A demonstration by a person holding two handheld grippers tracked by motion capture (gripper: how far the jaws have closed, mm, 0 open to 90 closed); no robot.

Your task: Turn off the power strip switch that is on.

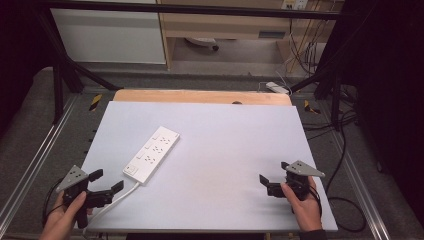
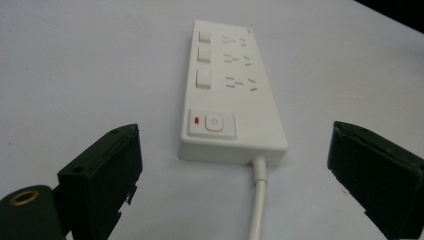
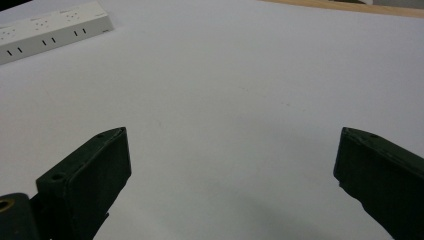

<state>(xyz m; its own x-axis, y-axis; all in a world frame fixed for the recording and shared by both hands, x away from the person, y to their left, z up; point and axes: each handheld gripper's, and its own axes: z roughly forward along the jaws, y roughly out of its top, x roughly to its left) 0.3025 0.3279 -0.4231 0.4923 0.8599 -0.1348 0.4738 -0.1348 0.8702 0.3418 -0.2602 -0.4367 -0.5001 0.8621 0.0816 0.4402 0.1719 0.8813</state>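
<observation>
Lying slantwise on the white table, the power strip trailed its cord near the wide-open left gripper; the right gripper gaped too, well apart.

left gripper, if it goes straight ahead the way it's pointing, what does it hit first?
Likely the power strip: the left gripper points at its switch end, jaws open either side of the white cord. The cord lies below the line; height above it is unclear.
</observation>
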